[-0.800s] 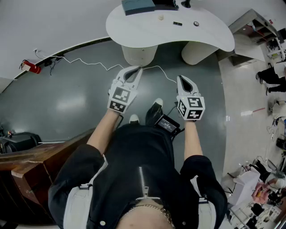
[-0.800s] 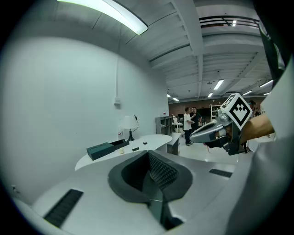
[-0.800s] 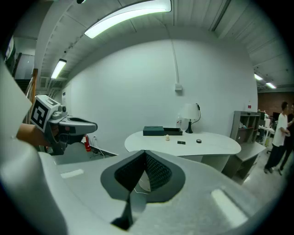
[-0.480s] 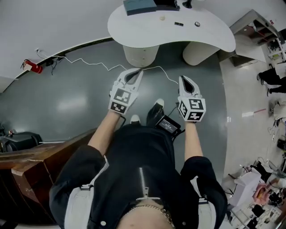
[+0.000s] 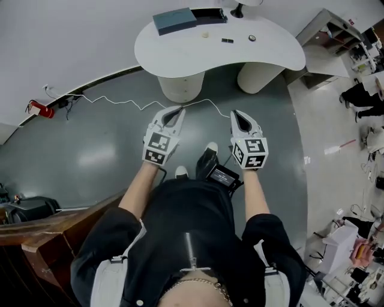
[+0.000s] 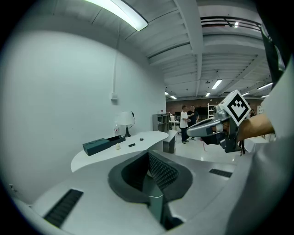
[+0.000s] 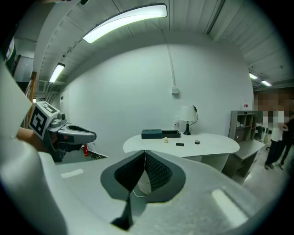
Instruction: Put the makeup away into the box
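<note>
In the head view the white table has slid a little down and left since a moment ago. More of its top now fills the upper centre of the frame, with the whole dark box and the foot of the lamp in sight. The two grippers have dropped in the frame by much the same amount, so the gap to the table looks unchanged. It reads as the person's gaze lifting towards the work rather than ground being covered. The tidying seems not to have begun, and a walk up to the table probably comes first. By count there is one table, one box with an open dark tray touching its right end, and one lamp. The left gripper and right gripper sit mid-frame, each with its jaws closed together on nothing. Three small makeup pieces lie loose on the tabletop right of the box: a pale lump, a black oblong and a round pot.
</note>
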